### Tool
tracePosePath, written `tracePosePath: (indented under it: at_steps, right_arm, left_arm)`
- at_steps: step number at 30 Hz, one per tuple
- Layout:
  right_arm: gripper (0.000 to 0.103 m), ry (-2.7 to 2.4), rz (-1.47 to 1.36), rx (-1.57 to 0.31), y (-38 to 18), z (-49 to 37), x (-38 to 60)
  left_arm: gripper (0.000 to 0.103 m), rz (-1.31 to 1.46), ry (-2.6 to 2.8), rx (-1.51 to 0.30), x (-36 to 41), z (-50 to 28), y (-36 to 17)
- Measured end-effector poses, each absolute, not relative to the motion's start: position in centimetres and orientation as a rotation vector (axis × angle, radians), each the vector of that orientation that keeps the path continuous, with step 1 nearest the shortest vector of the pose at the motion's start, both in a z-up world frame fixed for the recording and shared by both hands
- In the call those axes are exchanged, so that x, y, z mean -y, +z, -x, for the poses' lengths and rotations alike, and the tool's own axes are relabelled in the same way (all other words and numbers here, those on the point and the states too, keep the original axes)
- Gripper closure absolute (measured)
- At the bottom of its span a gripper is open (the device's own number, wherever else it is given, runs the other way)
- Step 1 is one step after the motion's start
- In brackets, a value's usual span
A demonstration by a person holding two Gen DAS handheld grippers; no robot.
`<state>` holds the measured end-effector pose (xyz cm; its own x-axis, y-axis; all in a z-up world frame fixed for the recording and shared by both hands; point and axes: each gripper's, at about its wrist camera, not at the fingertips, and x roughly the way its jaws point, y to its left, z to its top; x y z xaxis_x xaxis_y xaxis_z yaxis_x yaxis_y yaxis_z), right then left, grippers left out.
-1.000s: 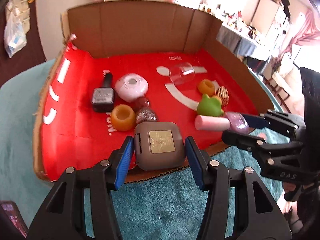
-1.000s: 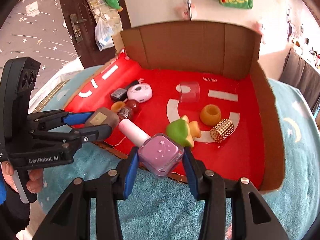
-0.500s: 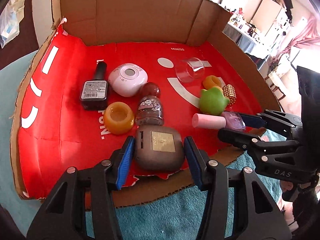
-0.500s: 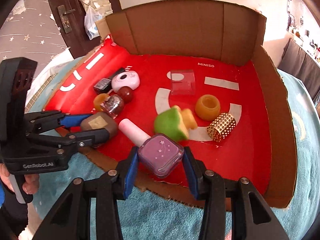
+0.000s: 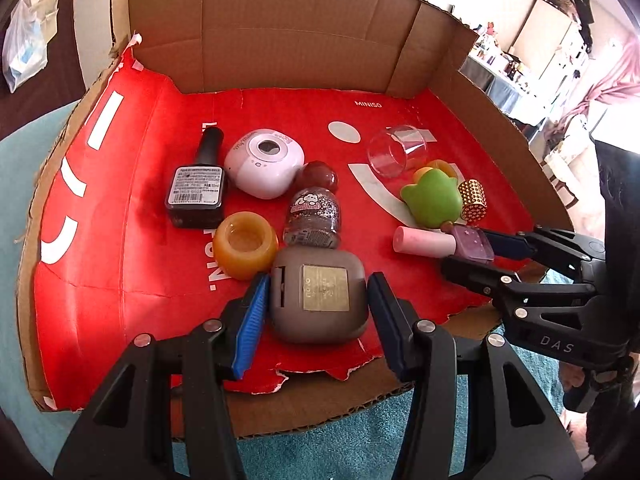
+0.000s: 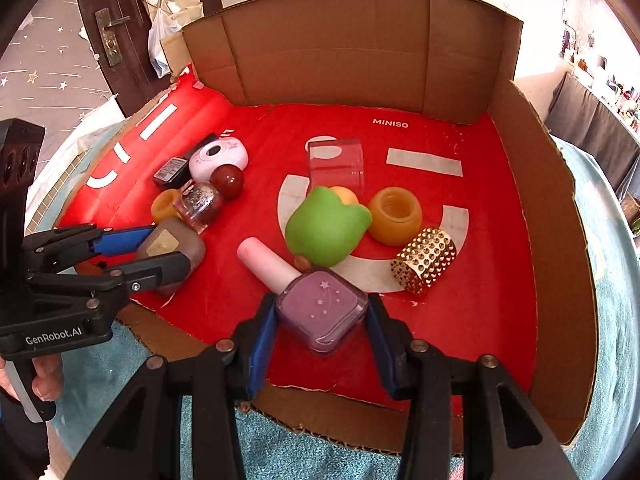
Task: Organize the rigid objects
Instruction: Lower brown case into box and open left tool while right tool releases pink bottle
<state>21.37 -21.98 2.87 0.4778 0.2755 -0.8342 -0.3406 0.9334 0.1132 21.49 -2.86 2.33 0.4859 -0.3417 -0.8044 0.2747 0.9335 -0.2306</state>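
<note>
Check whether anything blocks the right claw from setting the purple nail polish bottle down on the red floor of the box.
Nothing lies under the purple nail polish bottle held in the right claw; the red floor there is bare. The green toy sits just beyond, close to its pink cap, and the gold studded ring lies to the right.

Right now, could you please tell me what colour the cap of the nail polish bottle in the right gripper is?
Pale pink cap, clearest in the right wrist view.

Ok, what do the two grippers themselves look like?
Both are black plastic linkage frames with silver rivets and blue ribbed finger pads. The left gripper carries white "GenRobot.AI" lettering; the right gripper reads "DAS". No cables visible.
</note>
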Motion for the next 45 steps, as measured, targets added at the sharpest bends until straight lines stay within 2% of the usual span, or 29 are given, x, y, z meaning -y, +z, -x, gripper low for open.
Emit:
tracePosePath:
  at_steps: [11,15,21,22,24,29,32,36,38,45]
  right_arm:
    - [0.056,0.376,0.068,-1.000,2.9,-21.4,22.0]
    - [0.055,0.379,0.054,-0.996,3.0,-21.3,22.2]
    - [0.055,0.382,0.033,-0.968,3.6,-20.5,22.6]
    - [0.053,0.381,0.031,-0.962,3.8,-20.3,22.7]
    - [0.047,0.370,0.029,-0.935,4.4,-19.7,22.9]
    - [0.037,0.329,0.011,-0.849,5.8,-17.9,23.4]
    - [0.026,0.283,0.018,-0.778,6.6,-16.5,23.6]
    - [0.020,0.229,0.012,-0.707,7.2,-15.2,23.8]
    - [0.010,0.196,0.003,-0.675,7.3,-14.6,24.0]
    - [0.005,0.121,0.022,-0.622,7.1,-13.3,23.7]
  left_arm:
    - [0.053,0.077,-0.358,-0.986,2.7,-21.4,2.4]
    - [0.039,0.078,-0.358,-0.963,2.7,-21.0,3.0]
    - [0.038,0.067,-0.344,-0.917,2.7,-20.0,4.1]
    - [0.037,0.067,-0.343,-0.911,2.7,-19.7,4.3]
    - [0.028,0.068,-0.339,-0.897,2.6,-19.2,4.6]
    - [0.024,0.056,-0.317,-0.854,2.6,-17.8,5.3]
    - [0.009,0.048,-0.295,-0.817,2.6,-16.9,5.7]
    - [0.008,0.033,-0.260,-0.778,2.3,-15.9,6.0]
    - [0.003,0.021,-0.234,-0.759,2.3,-15.4,6.0]
    - [0.002,-0.014,-0.177,-0.723,2.4,-14.9,5.2]
